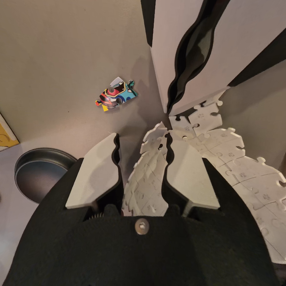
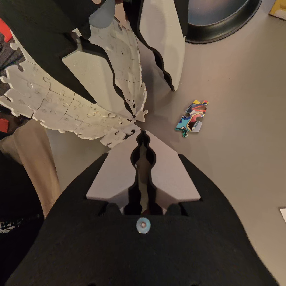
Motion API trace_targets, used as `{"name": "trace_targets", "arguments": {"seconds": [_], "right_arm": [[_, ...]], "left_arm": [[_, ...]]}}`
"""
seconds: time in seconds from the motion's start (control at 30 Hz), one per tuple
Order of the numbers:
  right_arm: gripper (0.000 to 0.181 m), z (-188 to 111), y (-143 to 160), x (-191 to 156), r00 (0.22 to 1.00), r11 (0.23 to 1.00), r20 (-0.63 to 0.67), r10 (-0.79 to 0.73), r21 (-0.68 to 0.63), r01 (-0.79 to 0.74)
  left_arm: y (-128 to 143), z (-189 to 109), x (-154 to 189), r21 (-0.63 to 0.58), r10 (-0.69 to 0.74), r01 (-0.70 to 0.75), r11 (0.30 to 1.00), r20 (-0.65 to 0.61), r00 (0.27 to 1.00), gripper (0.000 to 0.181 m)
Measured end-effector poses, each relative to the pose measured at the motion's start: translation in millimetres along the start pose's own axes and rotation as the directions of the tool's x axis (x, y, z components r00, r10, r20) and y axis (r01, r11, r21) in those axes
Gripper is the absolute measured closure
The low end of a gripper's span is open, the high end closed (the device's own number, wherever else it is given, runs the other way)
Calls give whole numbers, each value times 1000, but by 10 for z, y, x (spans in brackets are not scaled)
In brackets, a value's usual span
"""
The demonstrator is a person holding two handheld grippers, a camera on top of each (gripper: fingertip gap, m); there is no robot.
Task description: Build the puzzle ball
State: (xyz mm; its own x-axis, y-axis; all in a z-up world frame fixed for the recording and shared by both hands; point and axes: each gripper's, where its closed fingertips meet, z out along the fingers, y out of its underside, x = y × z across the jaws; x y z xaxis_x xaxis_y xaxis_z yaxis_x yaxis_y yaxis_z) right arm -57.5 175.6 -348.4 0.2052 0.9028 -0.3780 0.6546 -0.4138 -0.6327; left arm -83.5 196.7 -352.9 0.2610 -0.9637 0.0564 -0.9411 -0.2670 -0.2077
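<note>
Two grippers at shell [image 1: 219,154] rim | left gripper [image 1: 143,139] spread | right gripper [image 2: 143,133] pinched together | table [image 2: 232,170] open rightward

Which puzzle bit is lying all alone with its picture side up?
The colourful pair of joined pieces on the grey table; the others show white backs, joined into the curved shell.

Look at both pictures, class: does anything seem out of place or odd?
One coloured puzzle piece lies alone, printed side up, on the grey table, apart from the white curved puzzle shell at the tips of both grippers. Nothing looks spilled or broken.
</note>
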Motion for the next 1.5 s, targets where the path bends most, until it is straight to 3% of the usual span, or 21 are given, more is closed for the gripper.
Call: {"name": "trace_targets", "arguments": {"seconds": [0.4,0.6,1.5], "right_arm": [[181,8,-16,18,1000,1000,-11,6,17,-5],[181,20,-28,14,1000,1000,-12,3,18,-2],[181,109,-108,-3,1000,1000,-13,-18,22,19]], "left_arm": [[87,-121,-95,36,-47,46,998,38,998,123],[174,-33,-60,15,-59,59,998,22,998,122],[181,-58,-40,79,-45,43,996,19,999,122]]}}
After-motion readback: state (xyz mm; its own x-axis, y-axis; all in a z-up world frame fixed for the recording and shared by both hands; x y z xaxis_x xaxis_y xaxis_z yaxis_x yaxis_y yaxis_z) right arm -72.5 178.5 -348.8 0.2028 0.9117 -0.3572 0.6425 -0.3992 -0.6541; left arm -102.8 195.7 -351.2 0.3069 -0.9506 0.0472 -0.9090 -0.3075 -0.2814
